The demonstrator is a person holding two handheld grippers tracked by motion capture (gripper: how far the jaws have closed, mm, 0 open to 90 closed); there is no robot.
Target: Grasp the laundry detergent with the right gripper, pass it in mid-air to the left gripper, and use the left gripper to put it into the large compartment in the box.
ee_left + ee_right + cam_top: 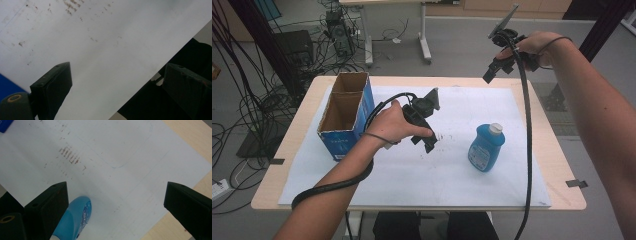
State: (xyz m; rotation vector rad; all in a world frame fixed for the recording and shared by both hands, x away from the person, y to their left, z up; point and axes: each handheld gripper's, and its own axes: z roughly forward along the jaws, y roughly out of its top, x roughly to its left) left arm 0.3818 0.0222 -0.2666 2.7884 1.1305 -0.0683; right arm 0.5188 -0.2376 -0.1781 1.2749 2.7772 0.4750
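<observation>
Blue bottle (pixel 486 147): a flattened plastic bottle of bright blue, broad at the base and narrowing to rounded shoulders, closed by a white cap at its neck. A paler printed label covers its front face. It lies on its back, label upward, on the white sheet (pixel 412 175), with the cap directed toward the far edge of the table and the base toward the person. Its place is right of the sheet's centre, well apart from the cardboard box (pixel 346 114) at the left. In the right gripper view the bottle (pixel 73 220) appears at the lower left, its blue body and part of the label showing.
</observation>
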